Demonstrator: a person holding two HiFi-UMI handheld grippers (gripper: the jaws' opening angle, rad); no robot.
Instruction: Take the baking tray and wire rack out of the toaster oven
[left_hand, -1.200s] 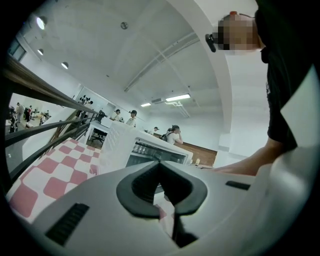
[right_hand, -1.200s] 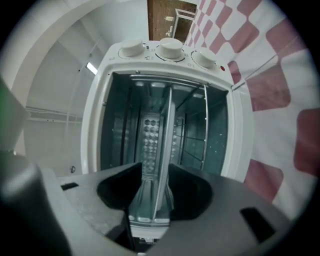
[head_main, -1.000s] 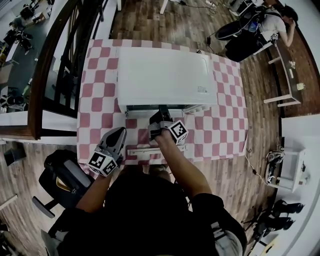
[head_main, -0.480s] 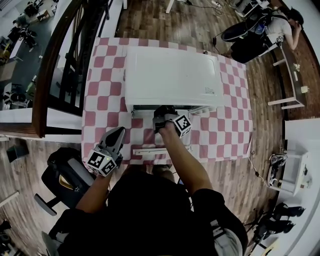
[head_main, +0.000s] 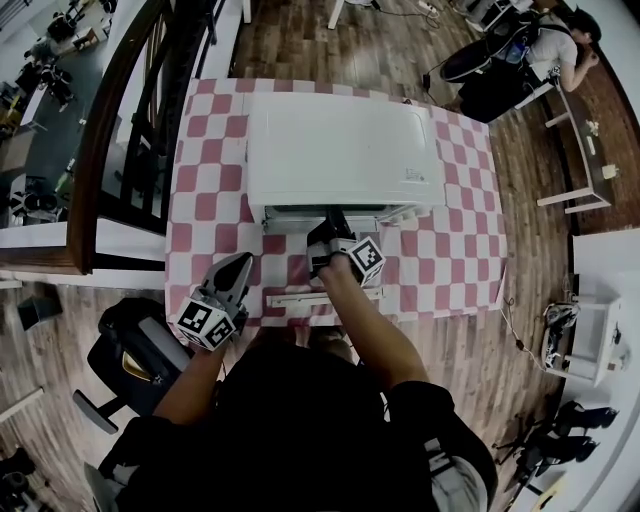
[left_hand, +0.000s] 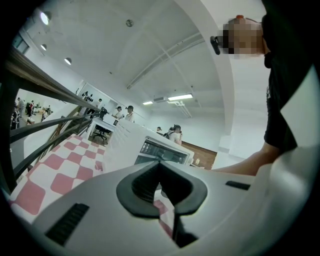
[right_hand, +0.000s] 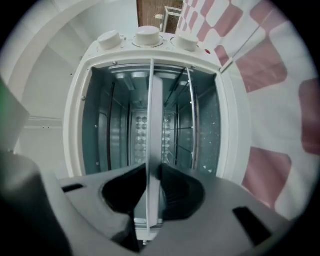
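The baking tray (right_hand: 155, 130) sits edge-on between the two pads of my right tool (right_hand: 154, 172), its near rim reaching out of the oven mouth to me. The jaws have just been closing, and now they pinch that rim from both sides, narrow but not fully together because the tray's thickness keeps them apart. Just past the tray, on the side nearer the checked cloth, the thin rods of the wire rack (right_hand: 191, 125) run back into the cavity, apart from my pads and untouched.

Around both is the toaster oven (head_main: 340, 150), white outside and grey-blue within, straight ahead of my right tool, whose tips are at its opening. Its three knobs (right_hand: 148, 36) line one end of the front. The door (head_main: 322, 297) hangs down open under my right wrist.

My left tool (left_hand: 160, 167) is off to the left of the right one, nearer my body and well clear of the oven, over the bench (head_main: 450, 250) and its pink-and-white cloth. Its pads are pressed together at the tips with nothing between them.
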